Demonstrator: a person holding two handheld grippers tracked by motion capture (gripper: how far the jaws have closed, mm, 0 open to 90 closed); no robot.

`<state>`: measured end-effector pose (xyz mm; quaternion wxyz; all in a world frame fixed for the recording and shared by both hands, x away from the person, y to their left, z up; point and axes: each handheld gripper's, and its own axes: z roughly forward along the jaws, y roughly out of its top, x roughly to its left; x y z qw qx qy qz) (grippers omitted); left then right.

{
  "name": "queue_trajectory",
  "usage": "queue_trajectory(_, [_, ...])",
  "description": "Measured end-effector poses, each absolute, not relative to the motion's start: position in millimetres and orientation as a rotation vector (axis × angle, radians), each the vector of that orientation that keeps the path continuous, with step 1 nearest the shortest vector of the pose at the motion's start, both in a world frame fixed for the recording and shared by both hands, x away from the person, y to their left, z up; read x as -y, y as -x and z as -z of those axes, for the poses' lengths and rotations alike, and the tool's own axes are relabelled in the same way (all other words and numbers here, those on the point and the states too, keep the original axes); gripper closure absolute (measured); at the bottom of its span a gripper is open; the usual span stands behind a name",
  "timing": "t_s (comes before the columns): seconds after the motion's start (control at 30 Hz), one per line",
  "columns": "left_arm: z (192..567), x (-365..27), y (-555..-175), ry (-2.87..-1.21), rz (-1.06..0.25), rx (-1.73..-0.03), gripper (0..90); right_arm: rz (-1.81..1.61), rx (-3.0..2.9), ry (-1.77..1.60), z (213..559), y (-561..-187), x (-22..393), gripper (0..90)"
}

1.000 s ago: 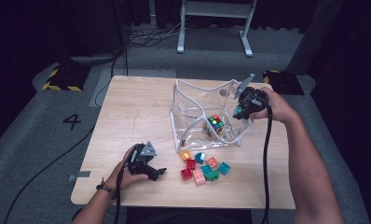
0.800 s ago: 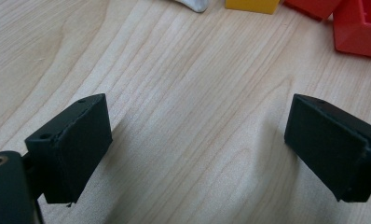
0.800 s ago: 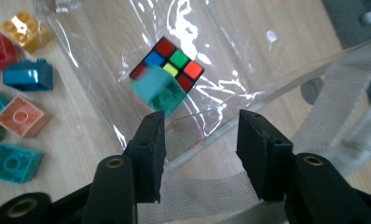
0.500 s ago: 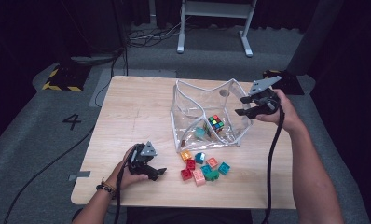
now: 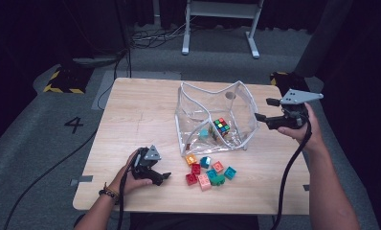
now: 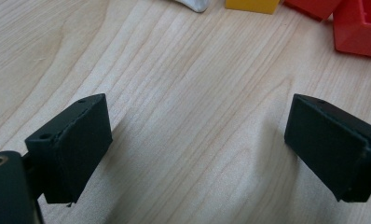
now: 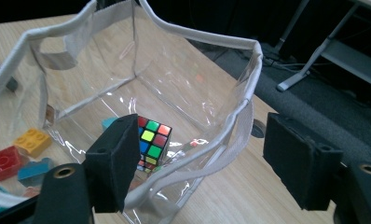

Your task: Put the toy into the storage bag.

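A clear plastic bag (image 5: 236,103) with white trim stands open at the middle of the wooden table (image 5: 131,120). Inside it lie a colour cube (image 5: 221,127) and a teal brick (image 5: 204,133). My right gripper (image 5: 264,109) hovers open just right of the bag, its jaws pointing at the bag's side. In the right gripper view the cube (image 7: 151,142) shows through the bag wall (image 7: 197,60) between the spread jaws of that gripper (image 7: 207,158). My left gripper (image 5: 163,178) rests open on the table at the front left, with bare wood between its fingers (image 6: 74,144).
Several loose bricks (image 5: 207,172) in red, orange, teal and green lie in front of the bag, right of the left gripper. A yellow brick (image 6: 251,4) and a red brick (image 6: 358,28) sit beyond the left jaws. A metal stand (image 5: 222,24) is on the floor behind the table.
My right gripper has drawn back to the right, away from the bag's right rim. The left gripper has stayed in place.
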<state>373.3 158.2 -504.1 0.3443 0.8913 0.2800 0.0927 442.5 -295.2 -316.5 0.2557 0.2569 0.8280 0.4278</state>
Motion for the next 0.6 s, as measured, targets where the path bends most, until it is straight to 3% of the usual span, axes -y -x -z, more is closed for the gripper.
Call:
queue_trajectory(0.4, [504, -158, -373, -2.315, -0.24, -0.728, 7.5, -1.246, -2.164, -0.738, 340, -411, 323, 27.5])
queue_trajectory(0.6, [504, -158, -373, -2.314, -0.241, -0.729, 7.5, -1.253, -2.187, -0.788, 373, -398, 327, 27.9])
